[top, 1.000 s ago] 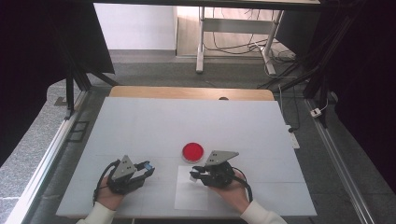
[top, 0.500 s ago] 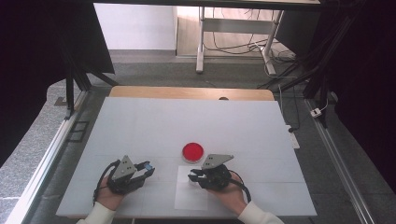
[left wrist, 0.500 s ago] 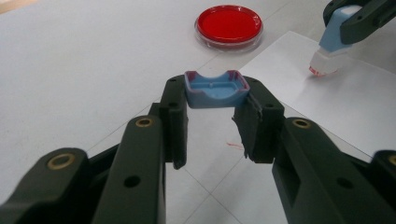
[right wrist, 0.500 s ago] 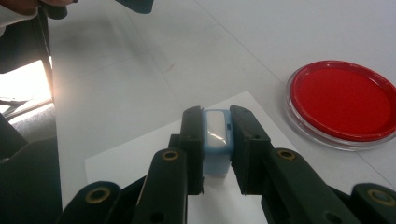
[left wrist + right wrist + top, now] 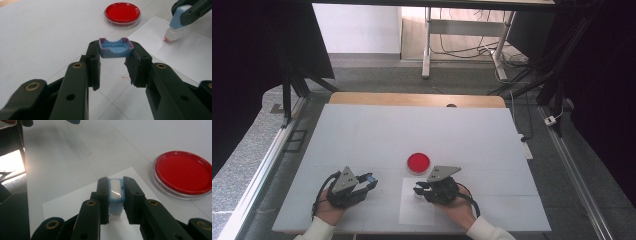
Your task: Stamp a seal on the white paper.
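Right gripper [image 5: 116, 195], lower centre of its view, pinches the stamp [image 5: 116, 191] over the white paper [image 5: 417, 212]; left gripper [image 5: 115, 53] clamps the blue cap [image 5: 115, 47]. I would press straight down, 1 firm touch, clear of the red dish [image 5: 183, 171].

Blue stamp [image 5: 116, 195] upright on white paper [image 5: 75, 207]; blue cap [image 5: 115, 47] off.
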Action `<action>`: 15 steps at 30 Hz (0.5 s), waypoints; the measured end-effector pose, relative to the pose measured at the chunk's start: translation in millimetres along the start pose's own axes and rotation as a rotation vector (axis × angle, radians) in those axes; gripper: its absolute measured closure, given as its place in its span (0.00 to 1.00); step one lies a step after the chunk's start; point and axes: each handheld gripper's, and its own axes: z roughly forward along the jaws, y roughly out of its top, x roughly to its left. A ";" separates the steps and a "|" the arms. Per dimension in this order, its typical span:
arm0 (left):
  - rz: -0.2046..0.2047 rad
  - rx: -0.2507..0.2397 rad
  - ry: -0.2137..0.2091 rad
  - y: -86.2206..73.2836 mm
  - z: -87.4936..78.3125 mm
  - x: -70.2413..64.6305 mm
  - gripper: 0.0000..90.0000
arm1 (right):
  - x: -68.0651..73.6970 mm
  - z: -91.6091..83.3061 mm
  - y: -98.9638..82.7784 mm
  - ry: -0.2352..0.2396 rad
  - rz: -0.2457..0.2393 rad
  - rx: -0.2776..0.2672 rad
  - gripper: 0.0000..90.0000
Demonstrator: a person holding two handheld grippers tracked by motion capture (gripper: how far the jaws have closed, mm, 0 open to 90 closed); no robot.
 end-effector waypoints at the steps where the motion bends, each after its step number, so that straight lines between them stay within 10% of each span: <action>1: 0.000 0.000 0.000 0.0 -0.1 -0.2 0.72 | 0.2 0.6 -0.2 0.000 -0.003 0.004 0.83; 15: 0.000 0.000 0.000 -0.1 -0.2 -0.2 0.72 | 0.6 2.9 -1.8 0.000 -0.014 0.011 0.83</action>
